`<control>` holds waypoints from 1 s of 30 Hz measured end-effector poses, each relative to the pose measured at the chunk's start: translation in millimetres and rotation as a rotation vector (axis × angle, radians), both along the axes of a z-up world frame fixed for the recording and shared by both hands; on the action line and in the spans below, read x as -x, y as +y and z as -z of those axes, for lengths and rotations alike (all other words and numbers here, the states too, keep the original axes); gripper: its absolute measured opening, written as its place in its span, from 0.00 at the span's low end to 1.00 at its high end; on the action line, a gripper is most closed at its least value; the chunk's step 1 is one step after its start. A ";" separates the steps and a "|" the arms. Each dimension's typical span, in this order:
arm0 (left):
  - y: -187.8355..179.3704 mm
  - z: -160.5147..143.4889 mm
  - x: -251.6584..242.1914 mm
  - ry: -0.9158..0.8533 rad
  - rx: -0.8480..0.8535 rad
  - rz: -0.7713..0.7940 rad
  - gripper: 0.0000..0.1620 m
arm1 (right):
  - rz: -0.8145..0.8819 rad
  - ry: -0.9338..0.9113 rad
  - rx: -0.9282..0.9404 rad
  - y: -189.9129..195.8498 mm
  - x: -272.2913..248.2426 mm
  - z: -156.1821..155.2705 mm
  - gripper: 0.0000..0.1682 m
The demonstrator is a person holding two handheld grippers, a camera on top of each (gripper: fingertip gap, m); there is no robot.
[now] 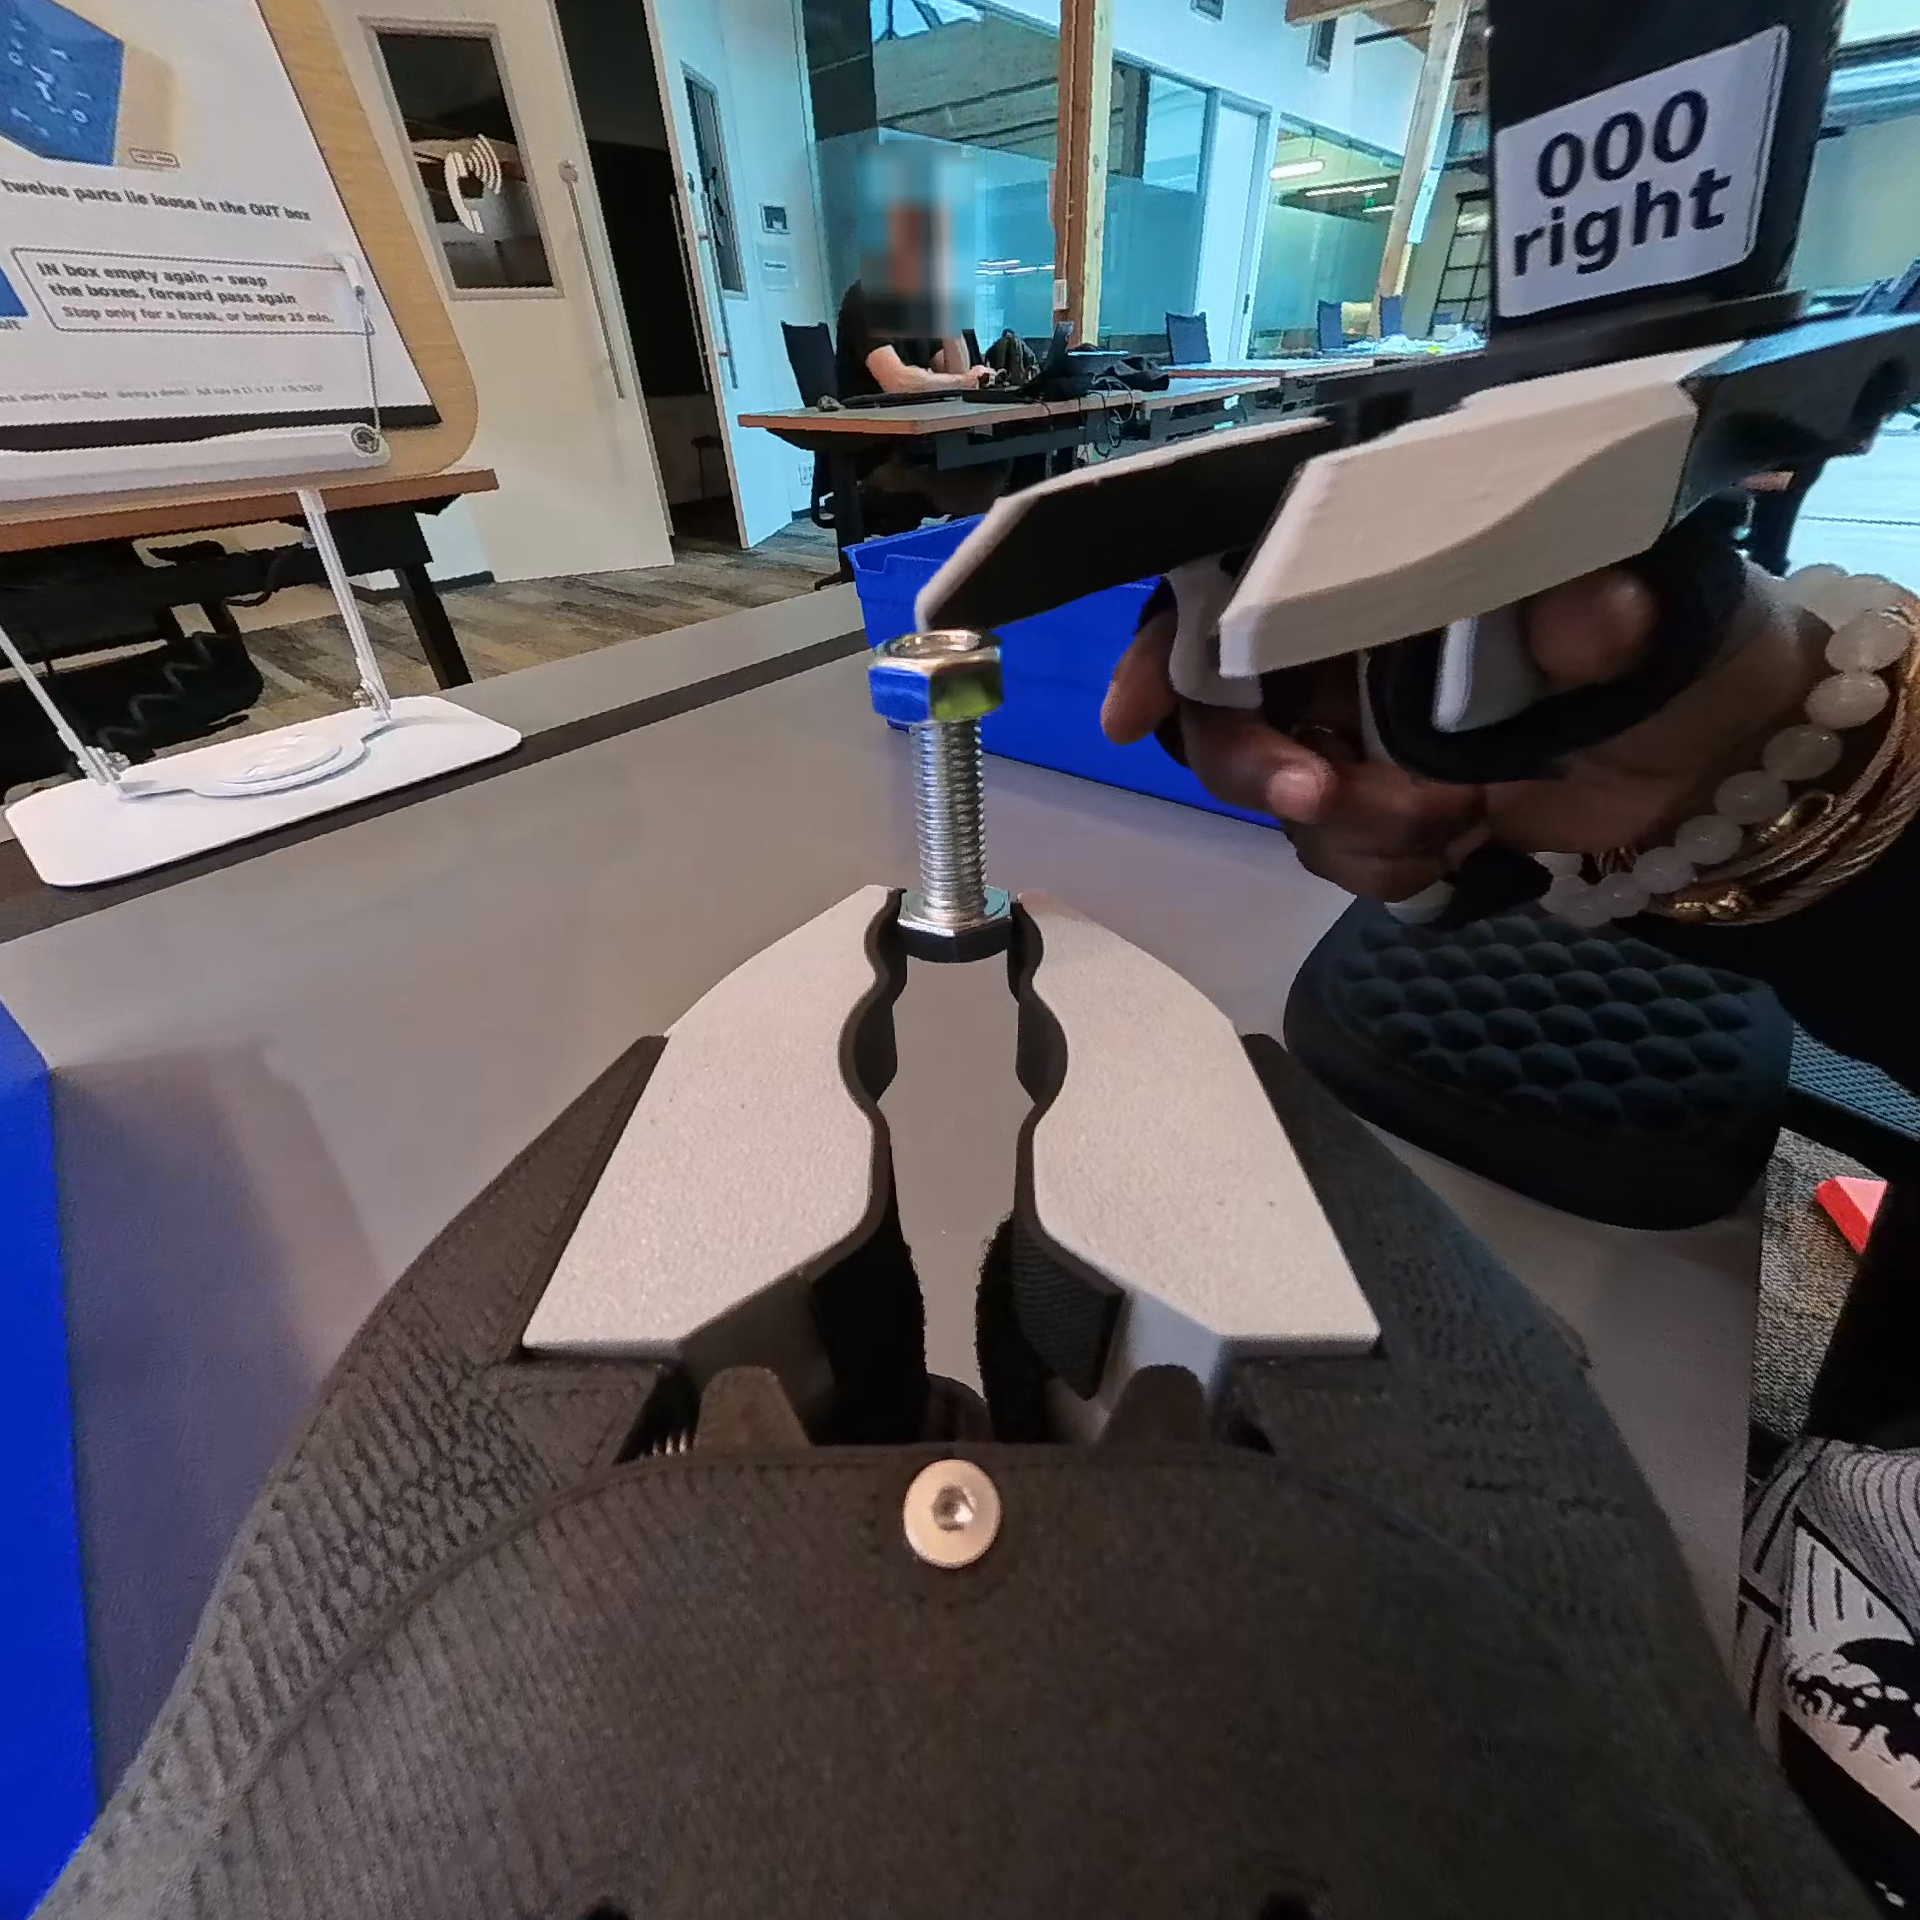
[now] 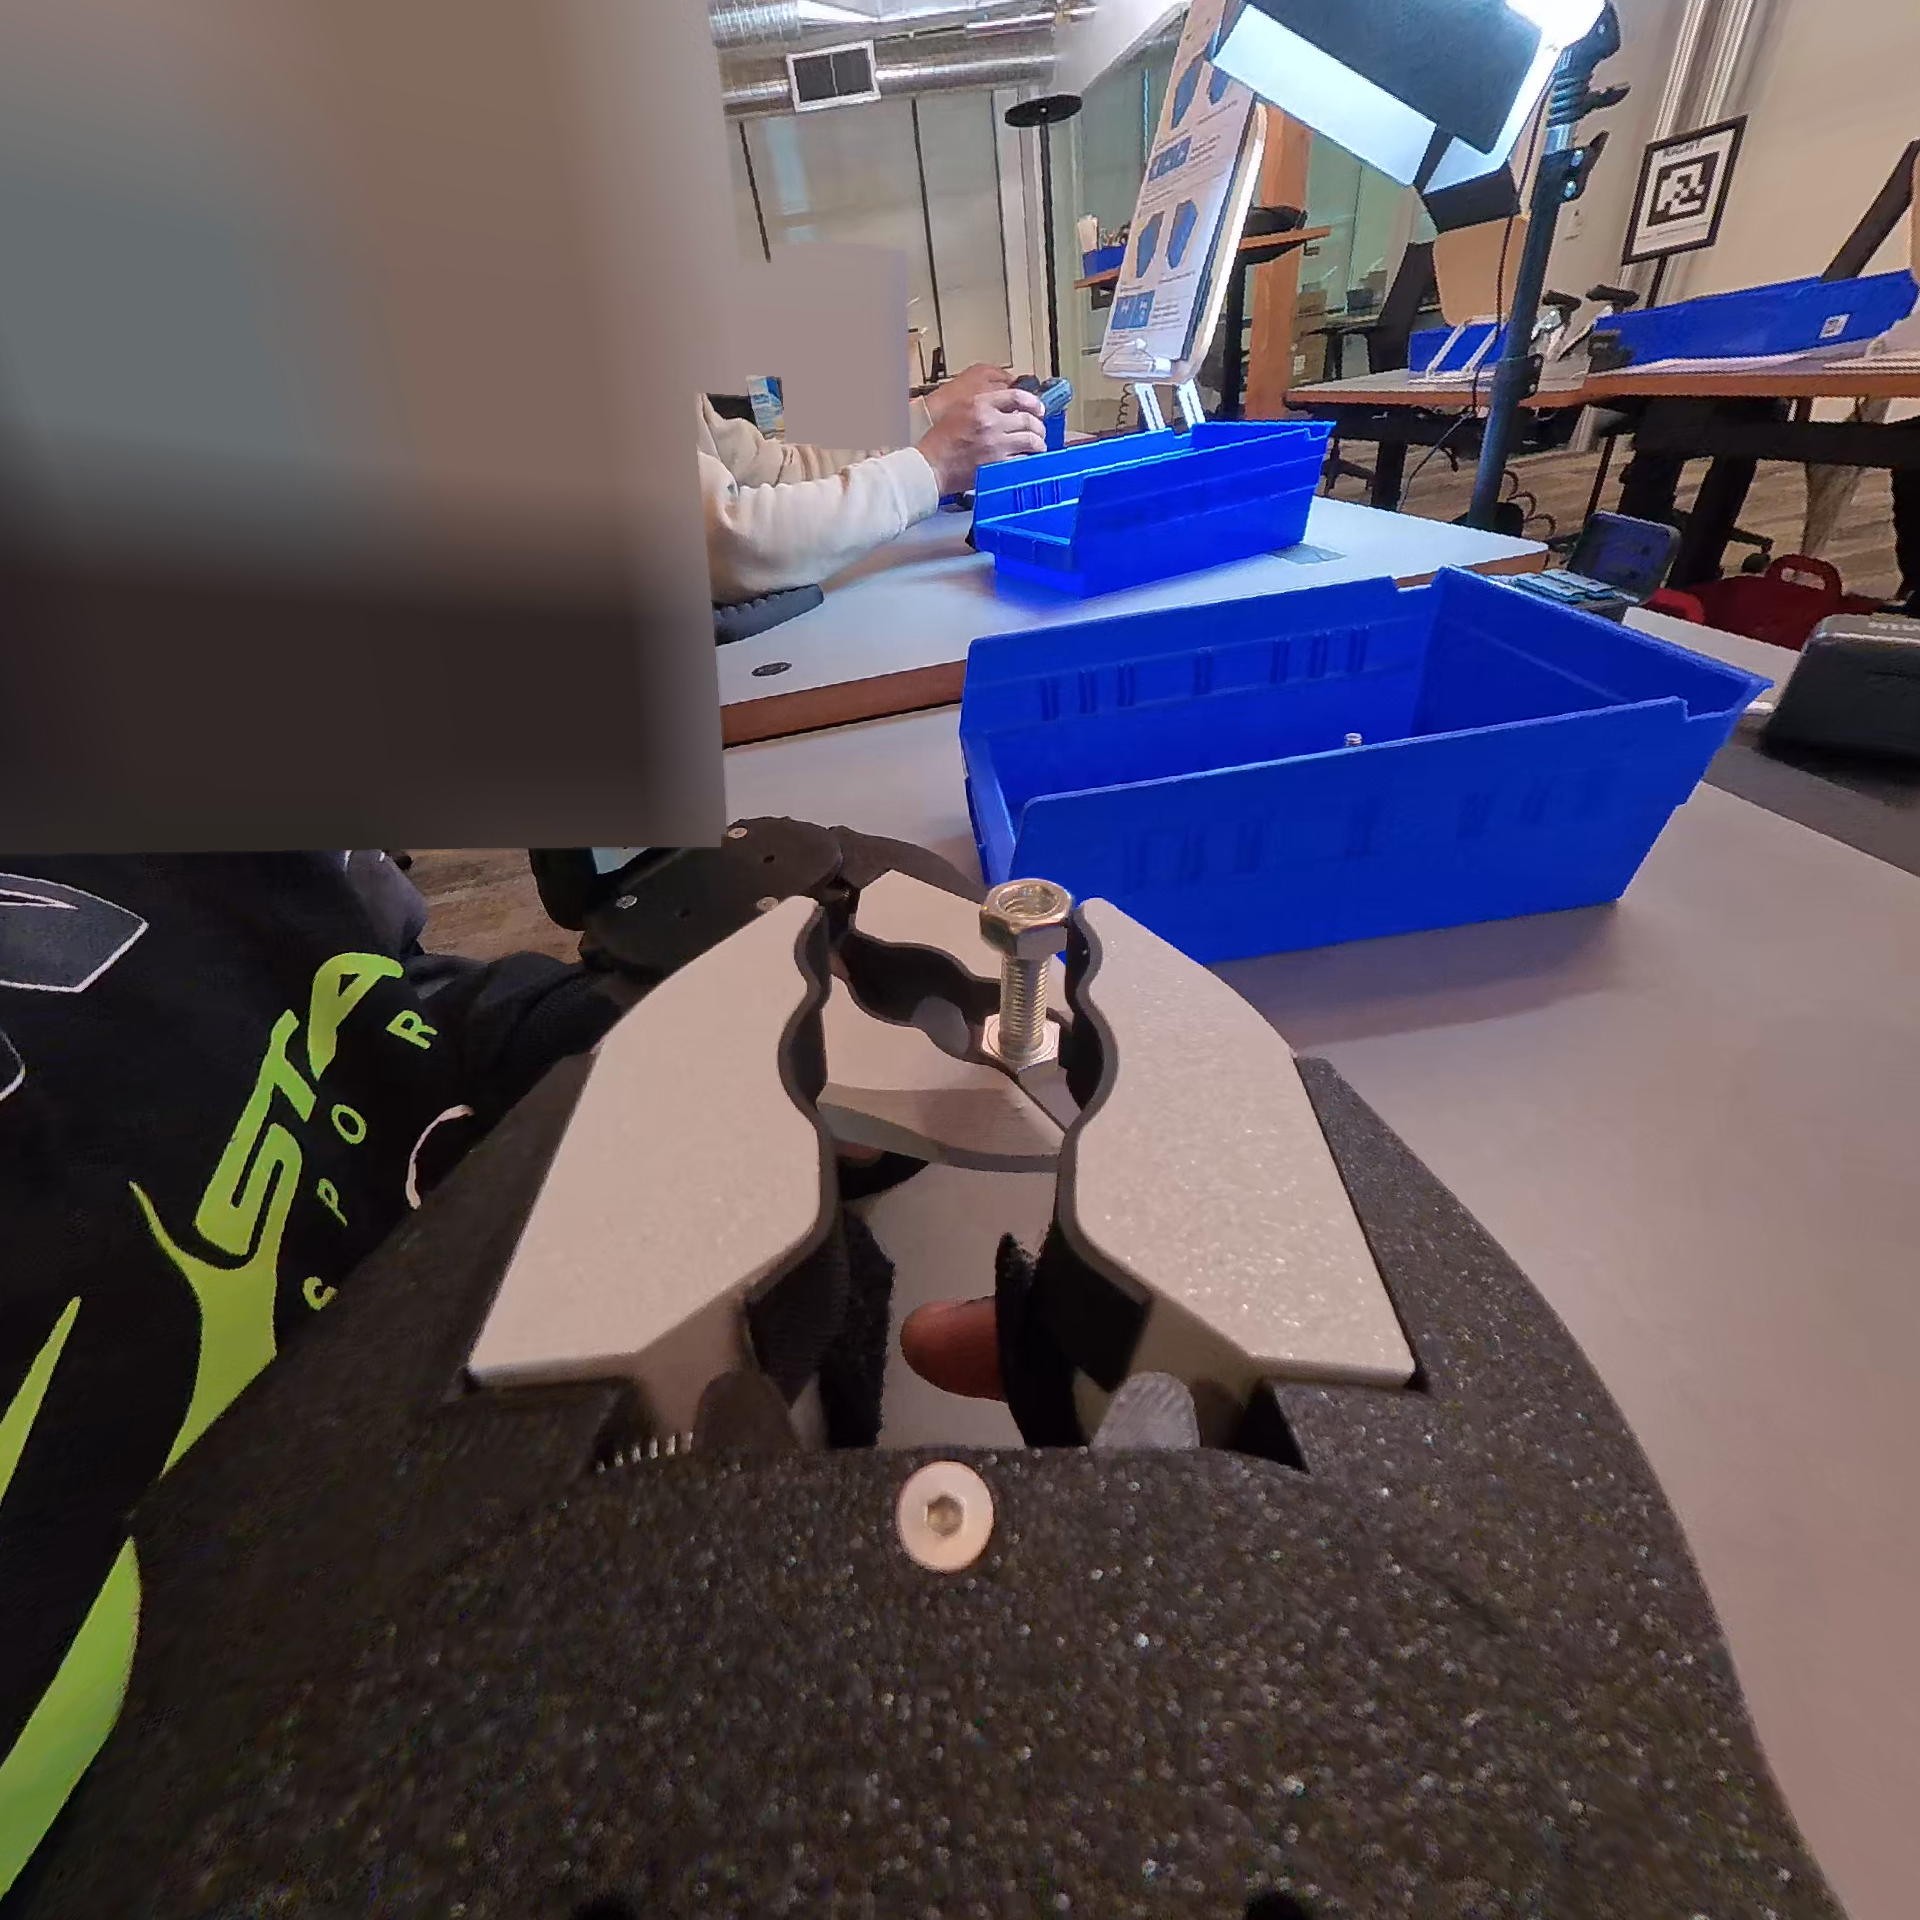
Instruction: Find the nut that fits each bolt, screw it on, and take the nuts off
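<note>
A silver bolt stands upright with its thread up, and a hex nut sits at the top of the thread. My left gripper is shut on the bolt's head, low over the grey table. My right gripper comes in from the right, open, with one fingertip touching the nut's top. In the right wrist view the nut is between the spread fingers of my right gripper, against the right finger. The bolt and the left gripper's fingers show below it.
An open blue bin stands just behind the bolt, with a small part inside; it also shows in the left wrist view. A white stand with an instruction sheet is far left. A black wrist pad lies right. A blue box edge is near left. The tips of one gripper are about 6 centimetres away from the tips of the other.
</note>
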State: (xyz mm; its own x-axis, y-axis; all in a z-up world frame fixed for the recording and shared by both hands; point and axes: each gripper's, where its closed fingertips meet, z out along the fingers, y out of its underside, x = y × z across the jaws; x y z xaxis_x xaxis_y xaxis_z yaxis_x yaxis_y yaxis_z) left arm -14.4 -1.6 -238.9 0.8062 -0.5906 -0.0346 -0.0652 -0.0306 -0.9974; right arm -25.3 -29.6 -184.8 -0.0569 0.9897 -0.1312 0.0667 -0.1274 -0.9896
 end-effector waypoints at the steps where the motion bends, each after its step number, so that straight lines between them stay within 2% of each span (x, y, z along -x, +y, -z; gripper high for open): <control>1: 0.1 0.0 0.0 0.000 0.000 -0.001 0.12 | 0.001 0.000 0.000 -0.1 -0.7 0.1 0.26; 8: 0.0 -0.1 -0.1 0.001 -0.001 -0.001 0.12 | 0.006 0.003 -0.002 0.4 1.5 -0.3 0.29; 18: 0.3 -0.5 0.8 -0.005 -0.001 -0.005 0.12 | 0.016 0.013 0.003 -1.2 -2.5 -1.5 0.26; 23: -0.1 -0.6 0.0 -0.001 -0.004 -0.001 0.12 | 0.023 0.007 -0.004 1.6 1.6 0.5 0.32; 30: 0.6 -0.3 0.8 -0.004 0.000 -0.005 0.12 | 0.014 0.007 -0.005 -1.9 1.8 0.2 0.29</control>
